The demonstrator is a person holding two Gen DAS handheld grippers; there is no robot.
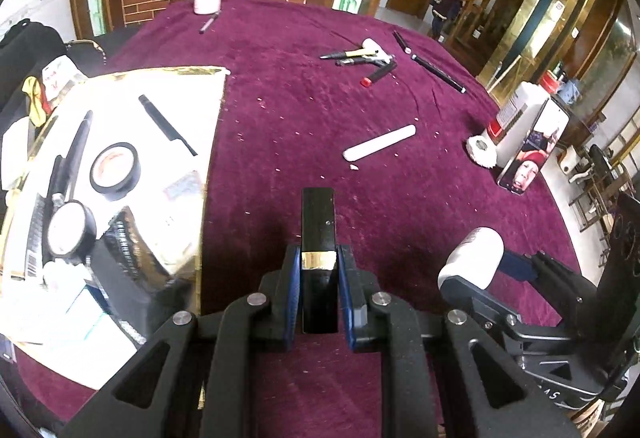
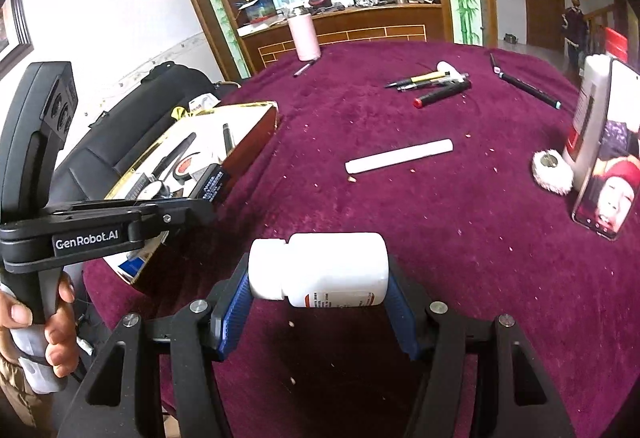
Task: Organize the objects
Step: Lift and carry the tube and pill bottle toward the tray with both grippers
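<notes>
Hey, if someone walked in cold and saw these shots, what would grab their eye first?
Probably the white pill bottle held sideways in the right gripper, low over the purple tablecloth. Then the left gripper pinching a black bar with a gold band, beside the open box of tape rolls and pens.
</notes>
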